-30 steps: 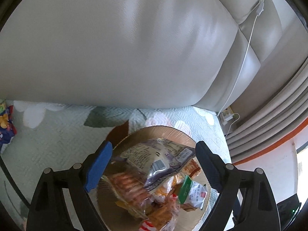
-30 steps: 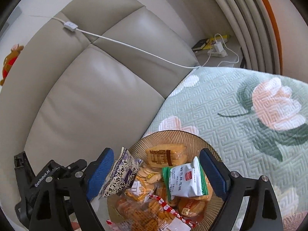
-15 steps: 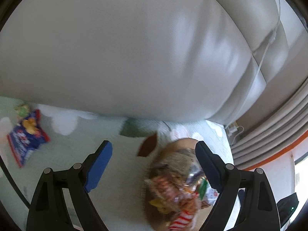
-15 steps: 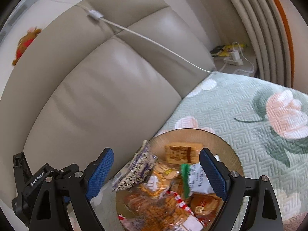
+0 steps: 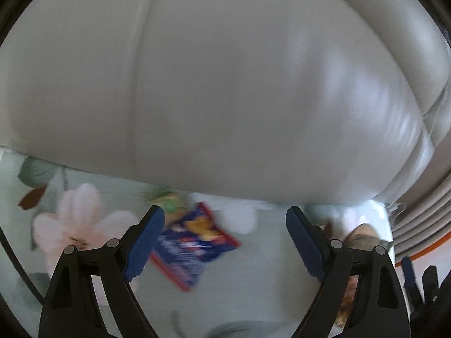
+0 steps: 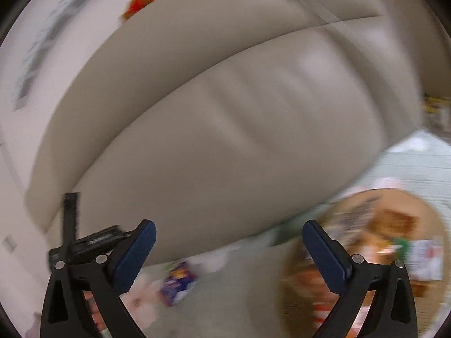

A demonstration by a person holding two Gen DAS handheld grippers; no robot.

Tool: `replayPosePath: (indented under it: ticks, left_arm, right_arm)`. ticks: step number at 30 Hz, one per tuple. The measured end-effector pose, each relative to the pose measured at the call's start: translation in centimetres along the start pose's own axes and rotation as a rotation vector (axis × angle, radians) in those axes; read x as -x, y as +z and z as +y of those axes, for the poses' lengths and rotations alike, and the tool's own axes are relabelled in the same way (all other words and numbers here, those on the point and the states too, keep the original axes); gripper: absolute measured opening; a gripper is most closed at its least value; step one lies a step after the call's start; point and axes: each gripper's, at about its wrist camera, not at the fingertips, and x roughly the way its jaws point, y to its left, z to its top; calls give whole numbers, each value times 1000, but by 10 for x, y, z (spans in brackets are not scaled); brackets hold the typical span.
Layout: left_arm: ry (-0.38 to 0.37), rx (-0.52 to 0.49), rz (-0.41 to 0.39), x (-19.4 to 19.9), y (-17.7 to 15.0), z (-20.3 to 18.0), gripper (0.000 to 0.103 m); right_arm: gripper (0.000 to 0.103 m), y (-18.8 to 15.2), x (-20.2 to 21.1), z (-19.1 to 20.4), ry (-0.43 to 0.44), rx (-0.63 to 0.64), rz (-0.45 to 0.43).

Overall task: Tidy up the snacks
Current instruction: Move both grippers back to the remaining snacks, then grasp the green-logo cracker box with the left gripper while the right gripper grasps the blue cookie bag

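Both grippers stand wide with nothing between their blue pads. Seen from the left wrist, the left gripper tips steeply down toward a pale green quilt printed with pink flowers, close in front of a grey leather sofa back. A blue snack packet with a red edge lies flat on the quilt between the fingers, nearer the left pad, not touched by either; its long axis runs on a slant from the upper right to the lower left of the view. White lettering and a picture of yellow chips show on it, but blur leaves the writing unreadable. A smaller green and yellow packet lies just beyond it, against the sofa. Part of a round woven tray peeps out behind the right finger. From the right wrist, the right gripper points only slightly downward along the sofa, and its jaws have just been opening, empty. The same tray sits to the right of its right finger, heaped with snack packets too smeared to read. The blue packet lies on the quilt between the fingers, farther off, and the left gripper's black body shows behind the left finger.
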Motion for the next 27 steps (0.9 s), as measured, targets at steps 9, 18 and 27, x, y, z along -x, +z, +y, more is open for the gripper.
replayPosePath:
  ticks: [9, 18, 27]
  left_arm:
    - [31, -5, 48, -39, -13, 64, 87]
    - [29, 21, 106, -105, -27, 90, 85]
    - [-45, -81, 72, -130, -32, 73, 63]
  right_arm:
    - [103, -55, -103, 58, 244, 199, 216]
    - [103, -125, -189, 89, 230, 398, 405]
    - [103, -159, -266, 84, 198, 436, 521]
